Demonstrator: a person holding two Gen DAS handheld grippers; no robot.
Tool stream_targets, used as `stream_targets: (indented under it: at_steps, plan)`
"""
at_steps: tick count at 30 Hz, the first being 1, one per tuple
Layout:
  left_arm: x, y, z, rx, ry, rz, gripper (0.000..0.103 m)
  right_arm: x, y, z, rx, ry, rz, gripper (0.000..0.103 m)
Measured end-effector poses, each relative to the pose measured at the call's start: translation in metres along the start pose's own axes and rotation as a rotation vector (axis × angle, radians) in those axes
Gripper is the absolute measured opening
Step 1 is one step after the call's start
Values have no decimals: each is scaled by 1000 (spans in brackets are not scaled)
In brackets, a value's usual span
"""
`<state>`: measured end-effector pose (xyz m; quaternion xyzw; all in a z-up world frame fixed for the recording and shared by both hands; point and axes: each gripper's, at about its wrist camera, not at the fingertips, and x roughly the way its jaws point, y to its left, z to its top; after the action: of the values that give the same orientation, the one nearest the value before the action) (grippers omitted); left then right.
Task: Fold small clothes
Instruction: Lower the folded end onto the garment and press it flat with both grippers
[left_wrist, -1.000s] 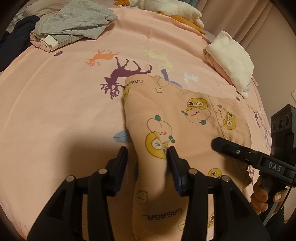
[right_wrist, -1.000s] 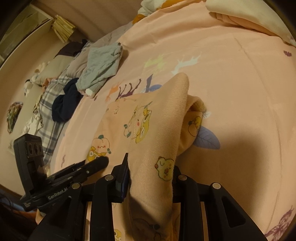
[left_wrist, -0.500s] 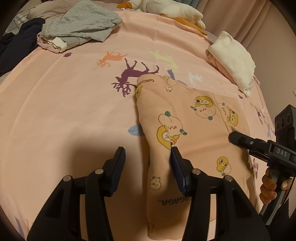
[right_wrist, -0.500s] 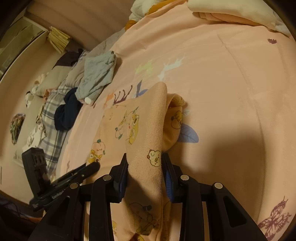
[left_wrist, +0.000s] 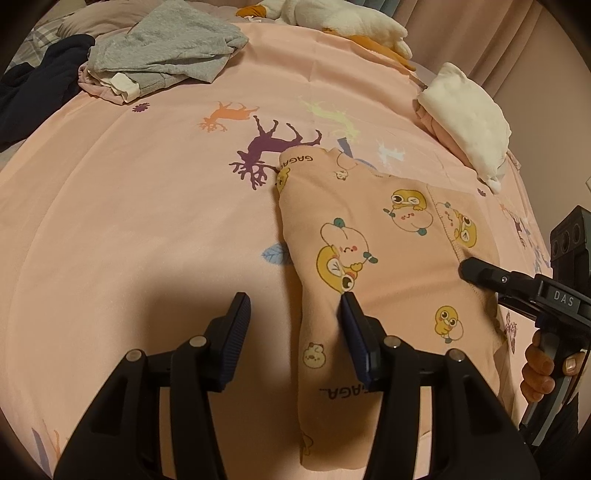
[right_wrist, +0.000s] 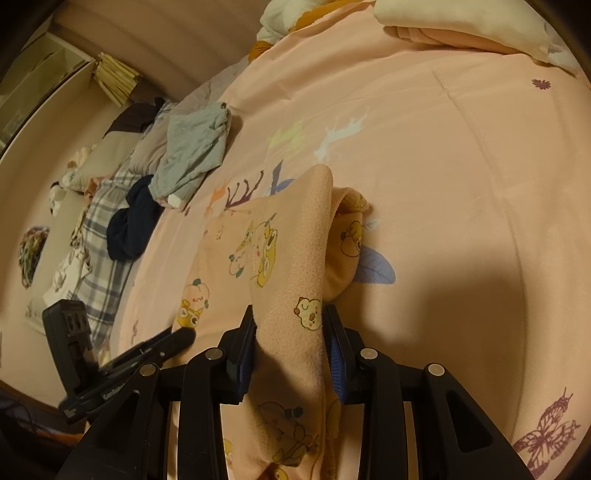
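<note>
- peach cartoon-print garment (left_wrist: 391, 266): folded, on pink bedsheet (left_wrist: 147, 206).
- left gripper (left_wrist: 293, 314): jaws spread, garment's edge between, right finger touching.
- right gripper (right_wrist: 290, 325): pinching garment's raised fold.

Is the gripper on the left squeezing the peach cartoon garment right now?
No, the left gripper stands open, one finger on bare sheet beside the garment.

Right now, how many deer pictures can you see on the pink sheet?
4: orange deer, purple deer, pale yellow deer, white deer. The cartoon-print garment may hide more.
</note>
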<state>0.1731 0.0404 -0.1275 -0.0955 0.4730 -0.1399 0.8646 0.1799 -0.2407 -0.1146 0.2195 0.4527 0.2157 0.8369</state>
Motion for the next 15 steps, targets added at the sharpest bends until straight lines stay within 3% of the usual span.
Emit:
stream_targets:
  at_steps: [15]
  plan:
    - [-5, 1, -4, -3, -1, 14, 51, -5, -4, 1, 8, -12, -11, 33]
